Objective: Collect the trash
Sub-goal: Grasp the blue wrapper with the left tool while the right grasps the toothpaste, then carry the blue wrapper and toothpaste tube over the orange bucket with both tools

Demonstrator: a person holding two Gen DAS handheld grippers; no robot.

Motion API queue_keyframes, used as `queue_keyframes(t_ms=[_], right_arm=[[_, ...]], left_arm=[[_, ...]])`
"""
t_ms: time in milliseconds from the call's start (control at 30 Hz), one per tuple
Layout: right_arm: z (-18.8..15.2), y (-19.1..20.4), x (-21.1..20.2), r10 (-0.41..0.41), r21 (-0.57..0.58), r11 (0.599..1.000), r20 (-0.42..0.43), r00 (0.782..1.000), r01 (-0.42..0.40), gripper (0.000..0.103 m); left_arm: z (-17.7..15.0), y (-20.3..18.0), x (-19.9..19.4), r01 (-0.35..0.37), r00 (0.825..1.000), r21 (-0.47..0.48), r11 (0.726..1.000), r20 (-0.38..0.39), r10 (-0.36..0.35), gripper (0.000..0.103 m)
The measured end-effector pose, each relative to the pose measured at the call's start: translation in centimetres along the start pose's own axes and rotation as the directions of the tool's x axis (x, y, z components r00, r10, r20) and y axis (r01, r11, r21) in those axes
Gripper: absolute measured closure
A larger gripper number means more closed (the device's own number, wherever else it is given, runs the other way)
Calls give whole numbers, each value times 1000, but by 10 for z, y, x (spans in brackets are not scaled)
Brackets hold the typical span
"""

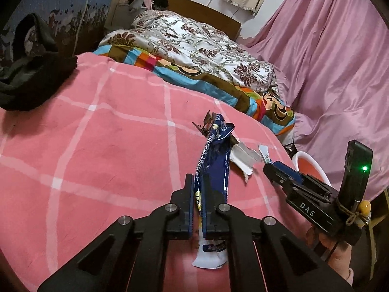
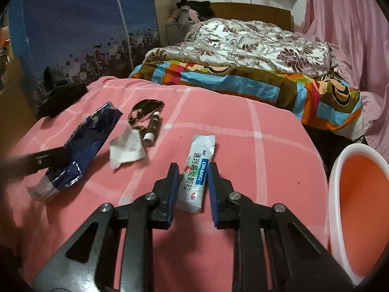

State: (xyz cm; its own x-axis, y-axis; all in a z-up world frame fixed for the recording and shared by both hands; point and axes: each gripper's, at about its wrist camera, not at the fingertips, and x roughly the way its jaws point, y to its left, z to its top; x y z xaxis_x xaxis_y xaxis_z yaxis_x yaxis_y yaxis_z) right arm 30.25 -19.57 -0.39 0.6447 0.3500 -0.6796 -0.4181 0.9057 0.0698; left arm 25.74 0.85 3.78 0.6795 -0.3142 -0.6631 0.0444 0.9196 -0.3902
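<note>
On the pink checked bed cover lies several bits of trash. My left gripper is shut on a dark blue foil wrapper, which sticks up past its fingertips; the right wrist view shows the same wrapper in the left gripper. My right gripper straddles a white medicine sachet lying flat, with small gaps between the pads and its edges. A white paper scrap, a crumpled brown wrapper and a small vial lie further back.
An orange basin with a white rim stands off the bed's right edge. A dark garment lies at the far left of the cover. Patterned quilts are piled behind, and a pink sheet hangs on the right.
</note>
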Motion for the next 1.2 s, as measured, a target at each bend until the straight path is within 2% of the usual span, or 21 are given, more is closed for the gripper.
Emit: queue_keyframes(t_ms=[233,300,400,467,567,667,700,833,900,1033,1200], right_arm=[[-13,0,-32,25,-5,1000,97,995,-24,73],[-13,2,-48,38,-11,999,166,985,-36,73],[-14,9,-72,22,-44,999,267,963,-10,73],[-13,11,-89,6,-60,998,349,937,15,73],[-13,8,-110,13,-54,998,449,894,13,72],[-14,3,-126,4,-31,999,517,856,14,72],[-16,1,-135,-4,-21,1000,549,836,19,72],[-21,-10,-162,-39,4,999,642,765,47,72],[-25,-16,-175,-65,20,997,682,728,70,72],[-34,-31,-200,-128,63,991,727,674,121,72],[-46,-49,-223,-202,125,978,755,624,165,72]], left_arm=[[-13,-13,-20,-22,998,75,997,63,17,100],[-17,-19,-25,-29,996,100,995,93,20,100],[-20,-31,-33,-36,990,142,989,143,15,100],[-22,-40,-39,-37,983,171,985,183,5,100],[-24,-55,-48,-39,968,205,978,249,-14,100],[-27,-73,-59,-58,941,234,971,338,-26,100],[-28,-78,-61,-58,934,243,968,356,-34,100],[-30,-105,-73,-60,888,300,952,451,-86,100],[-30,-115,-76,-54,874,321,946,474,-111,100],[-27,-137,-77,-36,850,361,932,501,-161,100],[-31,-167,-78,-16,826,419,908,518,-225,100]])
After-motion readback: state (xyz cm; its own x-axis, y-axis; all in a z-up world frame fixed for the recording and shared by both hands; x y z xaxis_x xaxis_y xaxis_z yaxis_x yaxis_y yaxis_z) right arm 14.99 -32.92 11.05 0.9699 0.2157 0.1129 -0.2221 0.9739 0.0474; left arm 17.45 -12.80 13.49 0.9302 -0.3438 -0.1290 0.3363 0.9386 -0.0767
